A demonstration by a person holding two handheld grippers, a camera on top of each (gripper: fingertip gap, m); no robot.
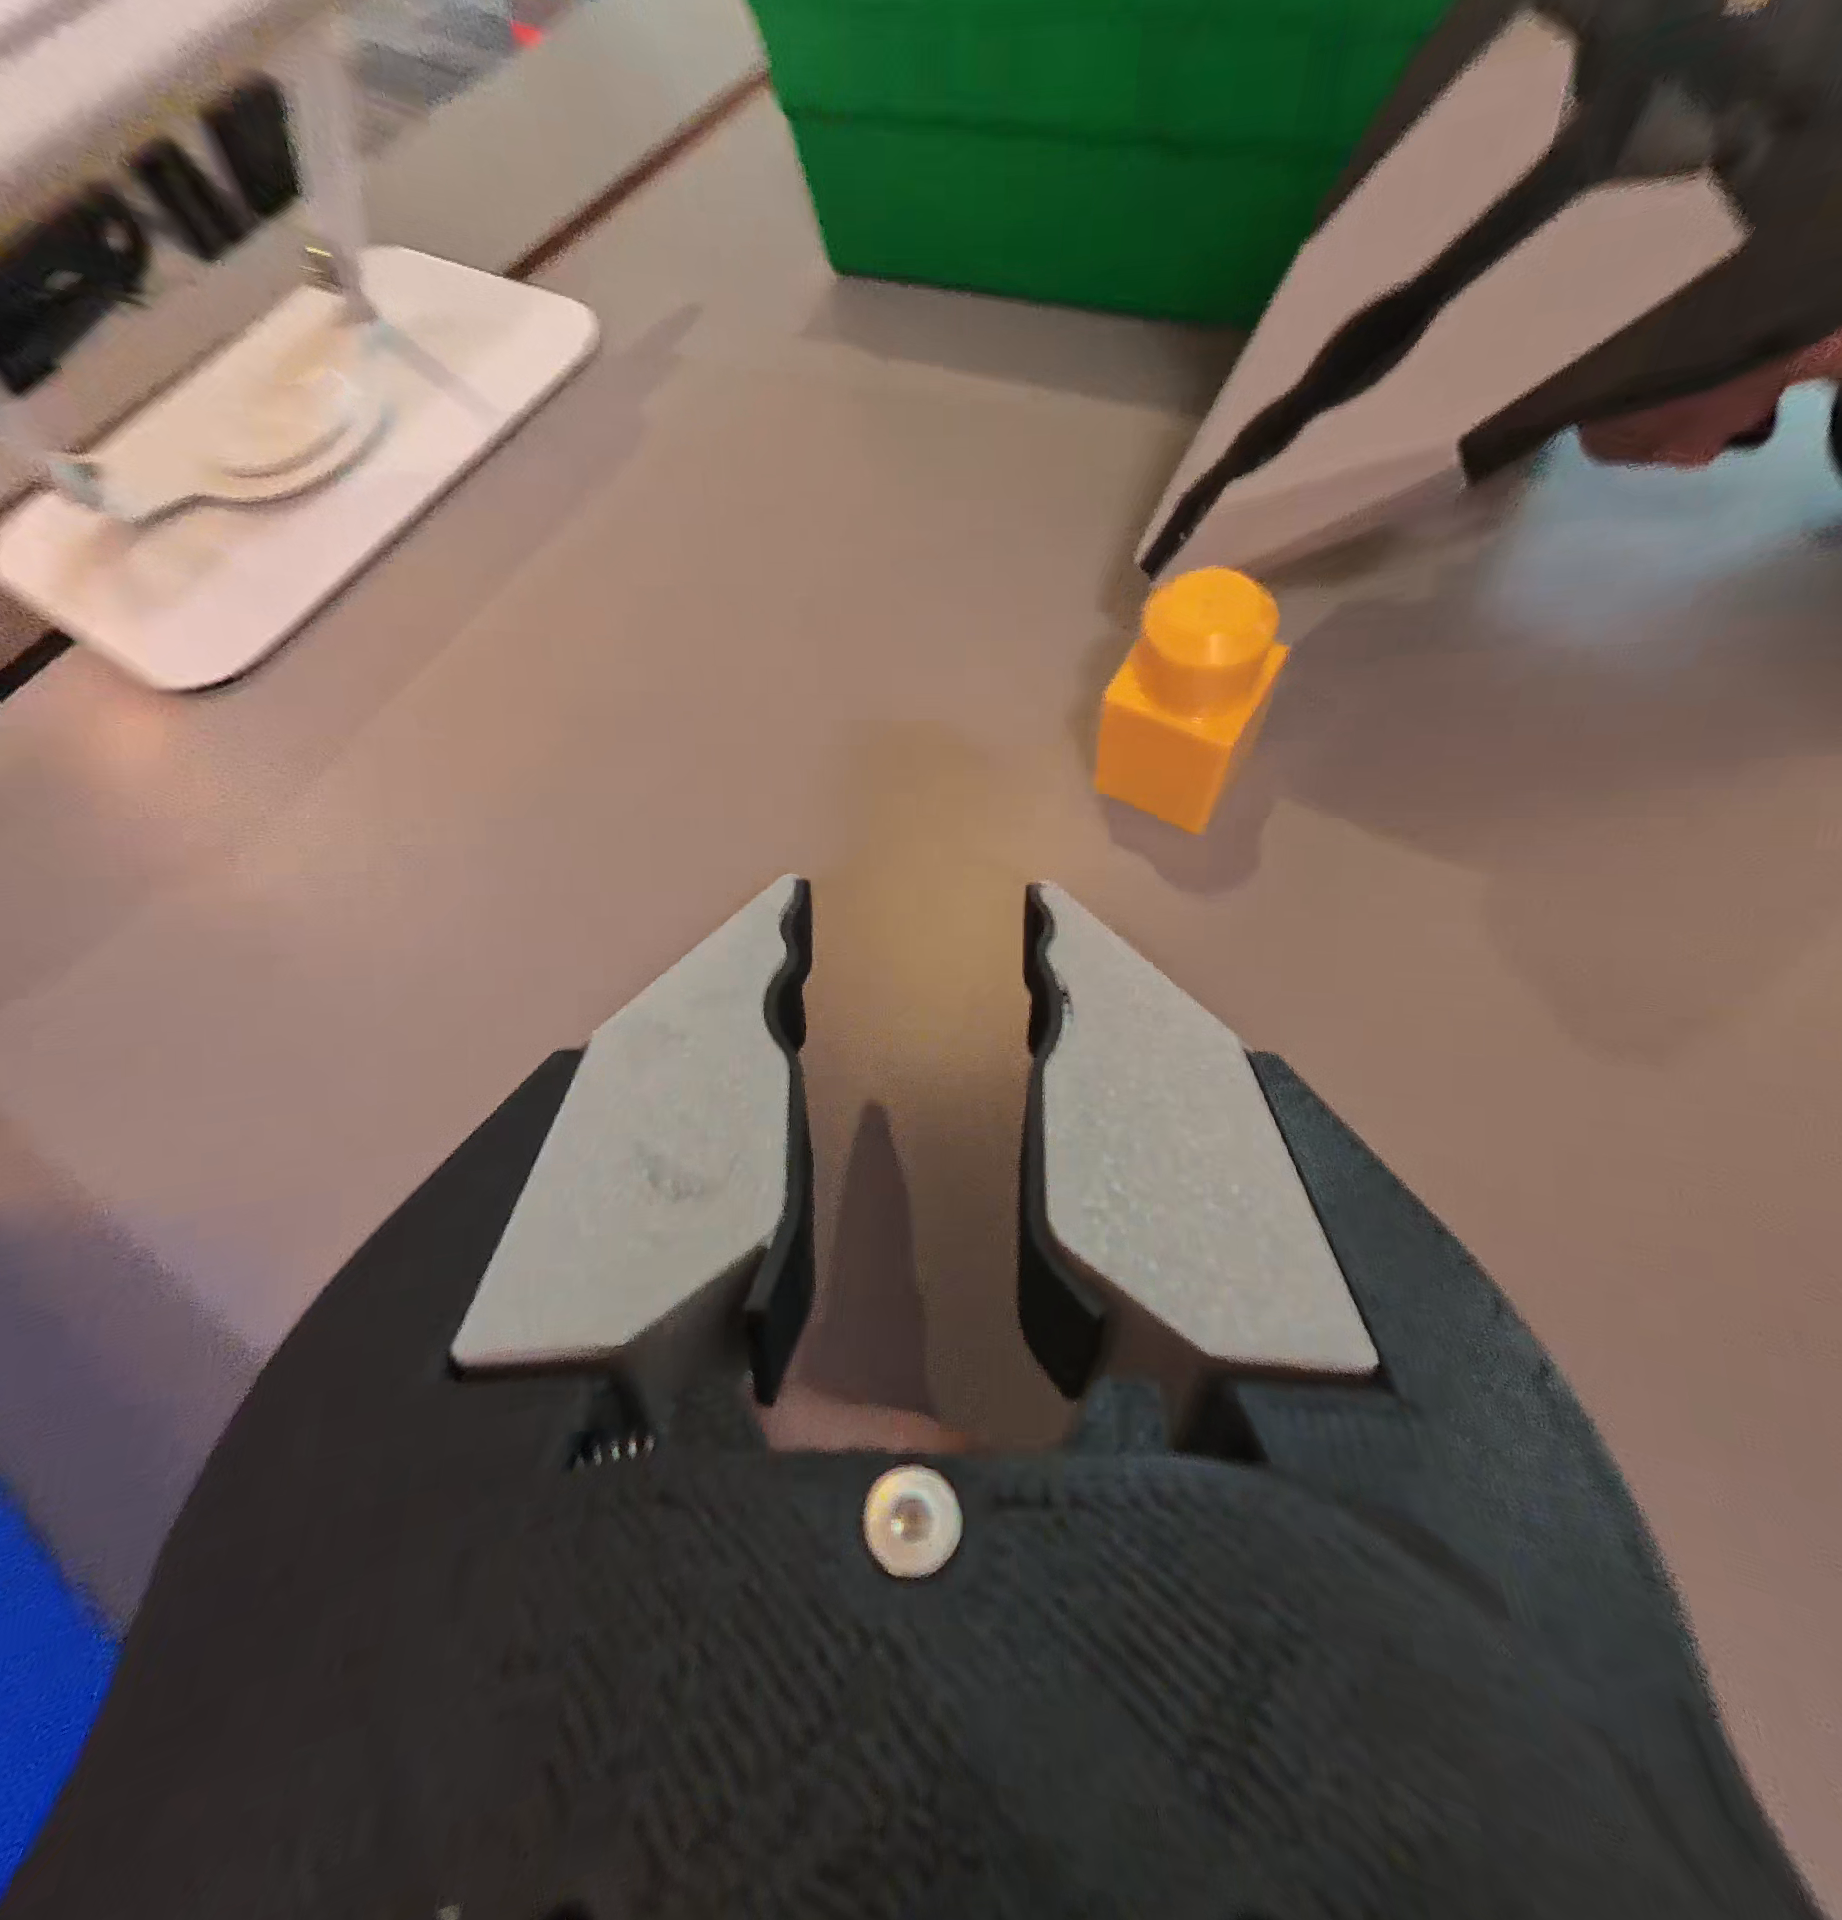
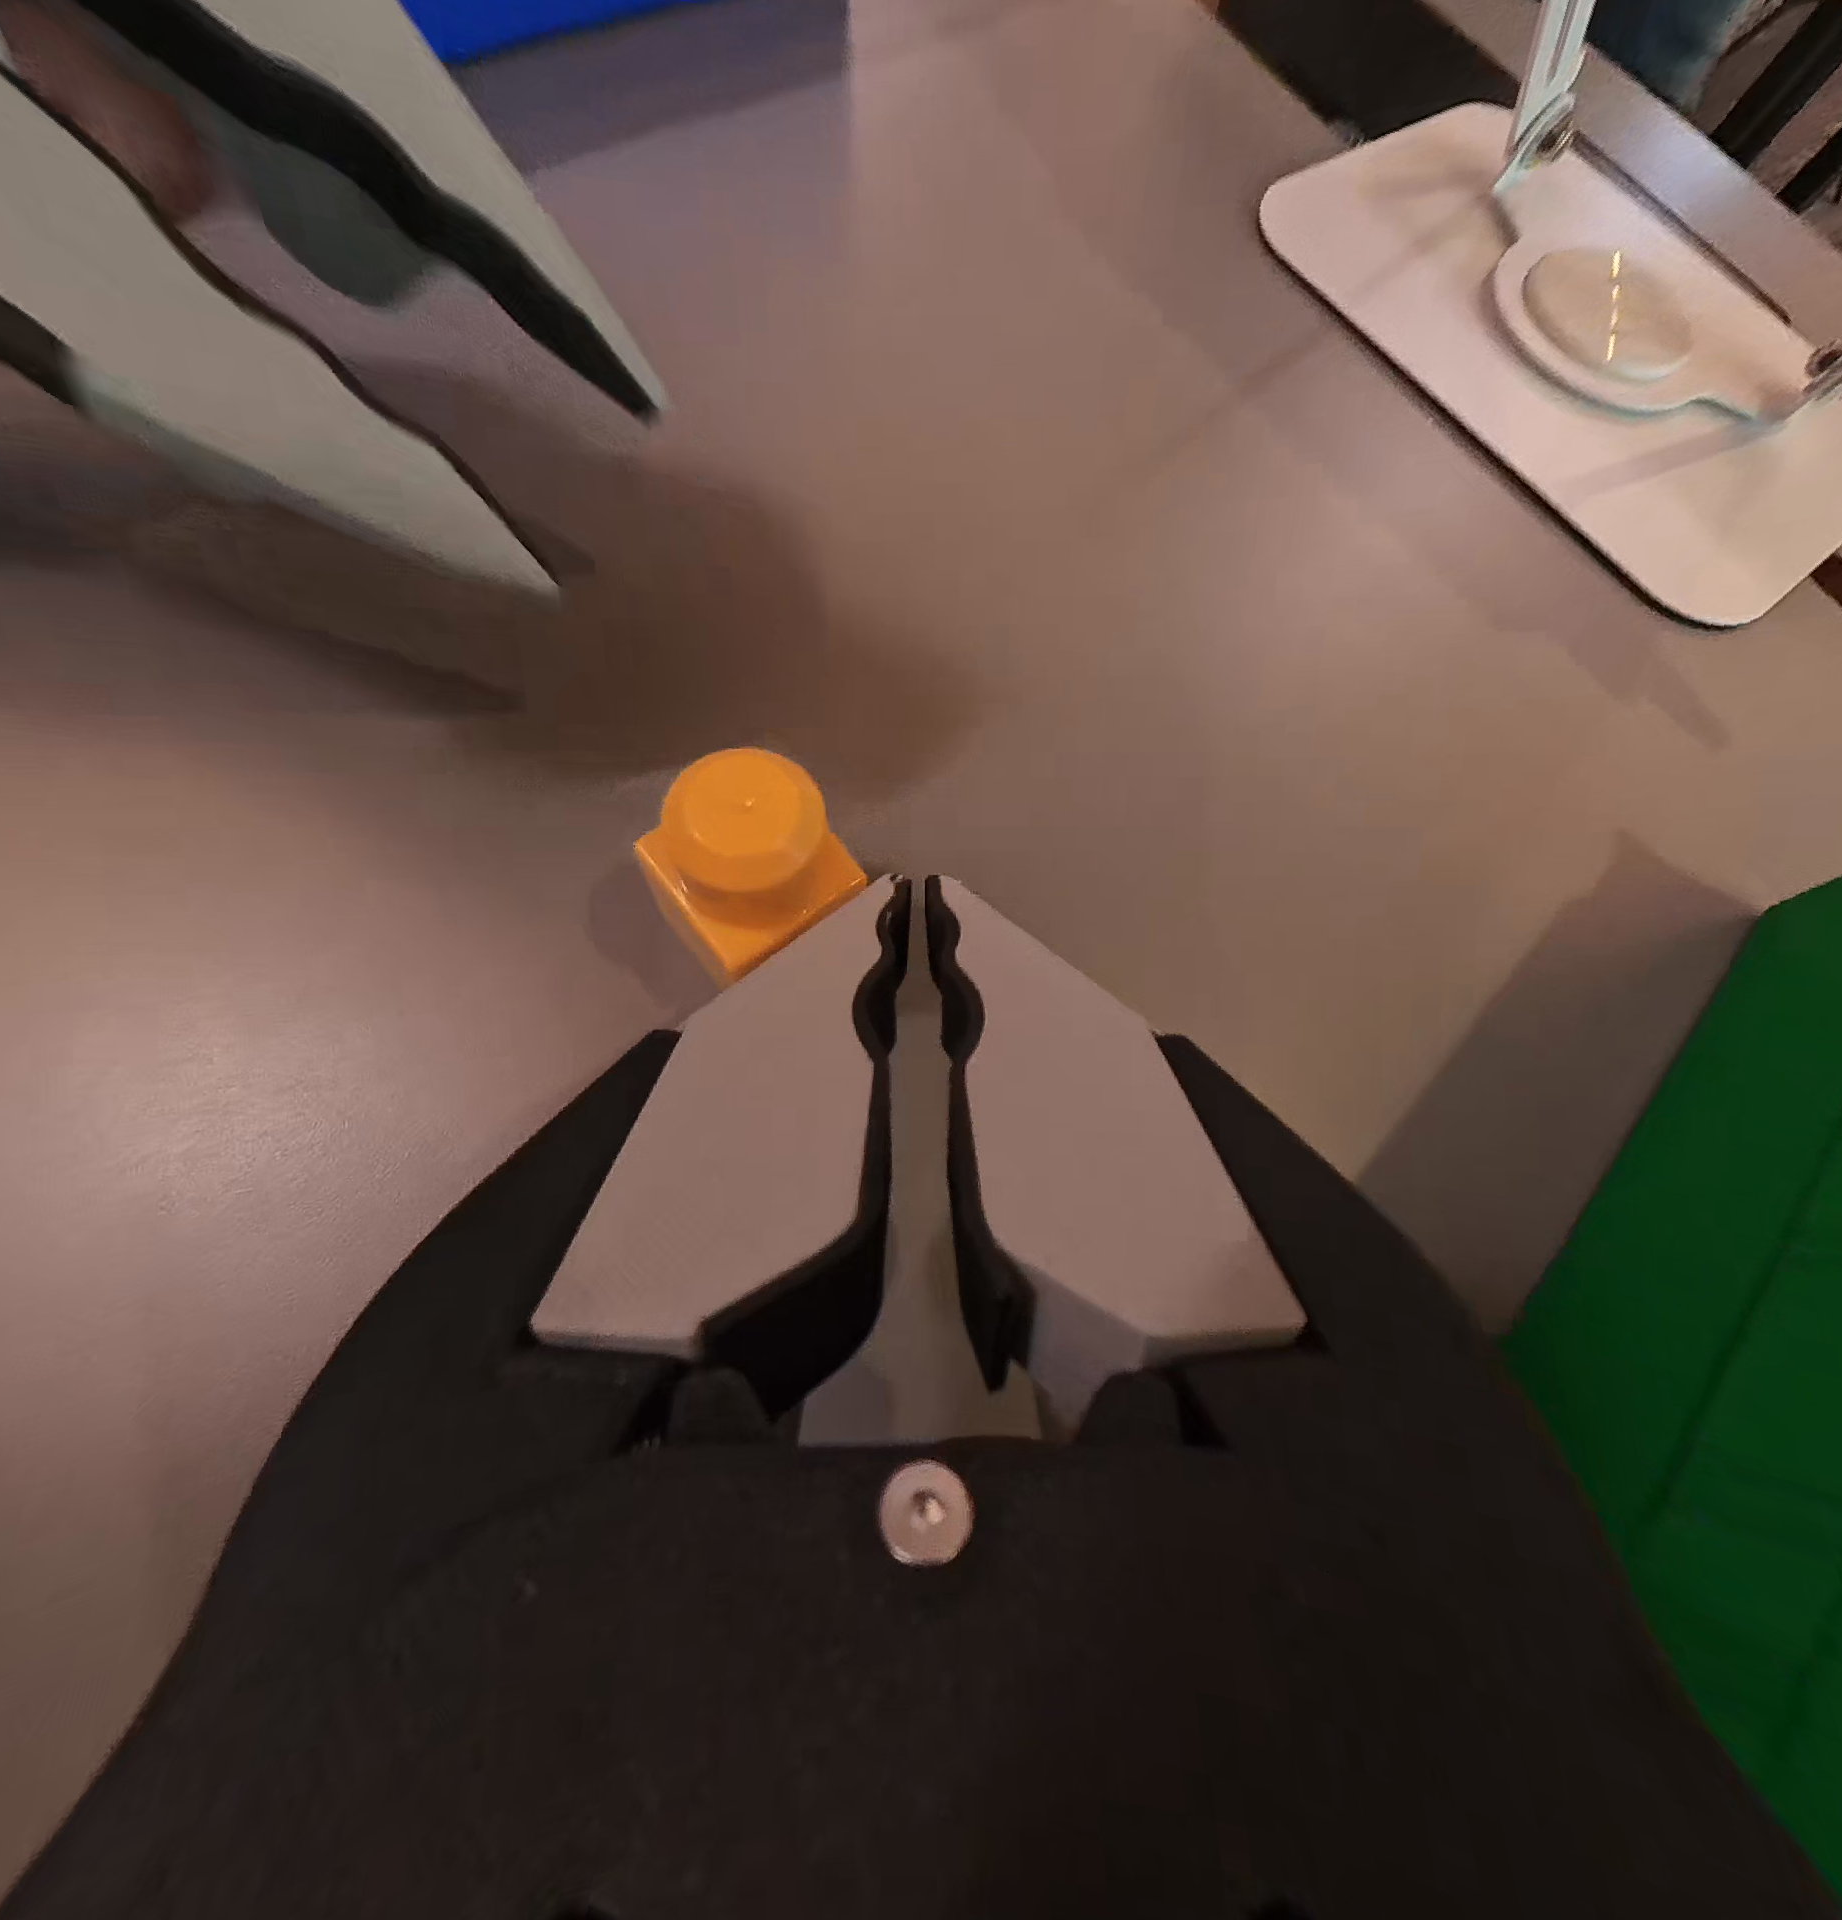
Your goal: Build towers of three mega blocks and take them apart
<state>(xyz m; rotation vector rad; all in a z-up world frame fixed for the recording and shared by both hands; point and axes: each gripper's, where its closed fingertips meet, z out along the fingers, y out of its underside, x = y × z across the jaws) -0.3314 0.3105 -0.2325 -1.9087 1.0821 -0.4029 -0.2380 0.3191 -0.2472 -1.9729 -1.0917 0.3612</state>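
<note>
Green box (image 1: 1052, 156) behind orange block (image 1: 1187, 707); white stand (image 1: 304, 468) far L.

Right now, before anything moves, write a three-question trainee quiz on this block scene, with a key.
1. True or false: the left hand-held gripper holds the orange block.
2. The right hand-held gripper is: A) wide open, B) shut with nothing in it, C) shut on a block.
3. Fill in: the big bin beyond the orange block in the left wrist view is ____.

Key: 1 false, it is open and the block stands apart on the table; 2 B; 3 green.
</note>
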